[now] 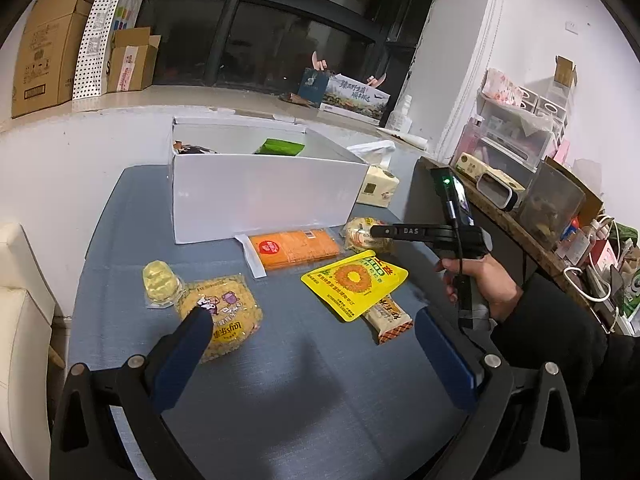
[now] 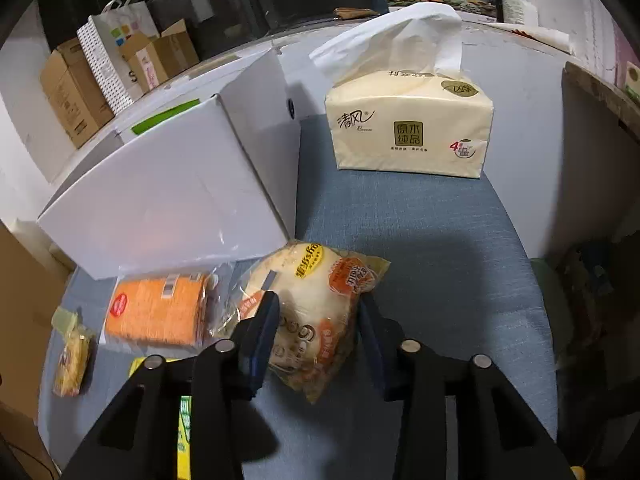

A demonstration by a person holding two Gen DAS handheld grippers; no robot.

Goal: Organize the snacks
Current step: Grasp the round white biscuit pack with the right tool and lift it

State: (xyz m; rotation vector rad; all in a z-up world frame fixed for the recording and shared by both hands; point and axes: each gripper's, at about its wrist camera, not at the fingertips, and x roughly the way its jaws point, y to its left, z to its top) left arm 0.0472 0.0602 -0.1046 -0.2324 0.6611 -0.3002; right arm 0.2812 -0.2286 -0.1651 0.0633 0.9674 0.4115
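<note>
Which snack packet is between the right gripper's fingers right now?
The round pale bun packet with orange labels, beside the white box's corner. The right gripper straddles it; the orange packet and the others lie untouched.

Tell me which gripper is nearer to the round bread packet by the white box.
Right. The right gripper has its fingers on either side of the bread packet, apparently closing on it. The left gripper is wide open, hovering well back over the blue tablecloth.
</note>
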